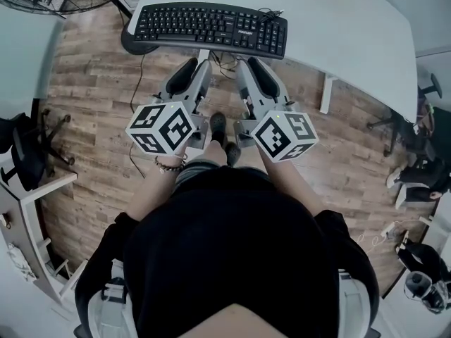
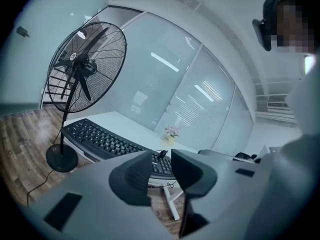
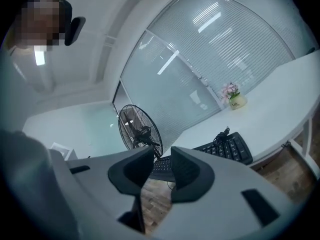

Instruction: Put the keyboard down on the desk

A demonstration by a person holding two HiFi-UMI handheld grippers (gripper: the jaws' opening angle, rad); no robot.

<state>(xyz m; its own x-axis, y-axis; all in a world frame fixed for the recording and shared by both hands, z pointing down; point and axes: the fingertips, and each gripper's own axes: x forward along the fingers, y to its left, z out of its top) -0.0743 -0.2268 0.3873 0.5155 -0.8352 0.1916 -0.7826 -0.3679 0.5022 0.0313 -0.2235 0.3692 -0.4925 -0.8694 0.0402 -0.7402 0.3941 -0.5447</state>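
Keyboard (image 1: 211,29) lies flat on the white table (image 1: 338,27), at its near edge, just ahead of both jaw tips and not touched by either. Its coiled cable (image 1: 268,14) sits on the keyboard's right end, ahead of the right hand-held gripper.

Left hand-held gripper (image 1: 196,67) – jaws close together with a narrow gap, nothing between the pads. In the left gripper view (image 2: 161,166) only the keyboard (image 2: 107,141) and the floor show through the gap, well beyond it.

Right hand-held gripper (image 1: 255,67) – same: jaws nearly together, slim gap, empty. In the right gripper view (image 3: 162,166) the keyboard (image 3: 220,151) shows past the tips.

The two grippers are side by side, pointing forward at the table edge, with the marker cubes (image 1: 162,127) (image 1: 285,136) at their rear ends. They hang over the wood floor (image 1: 99,83), and the person's shoes (image 1: 218,129) show between and below them.

A standing fan (image 2: 87,66) is ahead-left of the left gripper, its round base (image 1: 137,44) on the floor by the keyboard's left end. A small flower pot (image 3: 232,98) stands far ahead on the table, beyond the keyboard. There is a bracelet (image 1: 169,164) on the left wrist, behind the left cube.
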